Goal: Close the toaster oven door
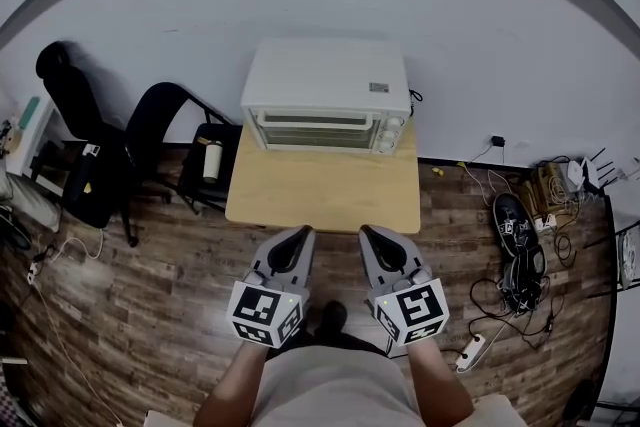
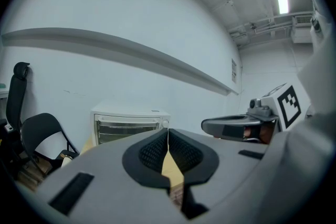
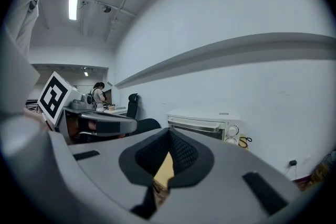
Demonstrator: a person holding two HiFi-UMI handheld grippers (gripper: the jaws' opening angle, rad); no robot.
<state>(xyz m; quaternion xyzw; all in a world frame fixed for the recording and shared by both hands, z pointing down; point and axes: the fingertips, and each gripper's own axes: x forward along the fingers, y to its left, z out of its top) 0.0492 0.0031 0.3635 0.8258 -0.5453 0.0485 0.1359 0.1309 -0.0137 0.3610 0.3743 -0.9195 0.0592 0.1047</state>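
Our left tongs (image 1: 298,237) and right tongs (image 1: 375,235), both pinched together empty, hang well short of the toaster oven (image 1: 326,95) far back on the tabletop (image 1: 320,200) — poke too hard and we shove it backward.

Right gripper (image 3: 169,134): jaws together, tips touching, nothing between them.
Table (image 3: 165,168): pale wood, seen through the narrow gap below the pads.
Toaster oven (image 3: 202,124): white, far ahead and a little right of the jaws, against the wall.
Door (image 3: 195,127): upright against the oven front, handle bar along its top.
Knobs (image 3: 233,131): on the oven's right end.
Left gripper (image 3: 107,124): at the left, level with this one.
Chair (image 3: 132,105): black, far left.
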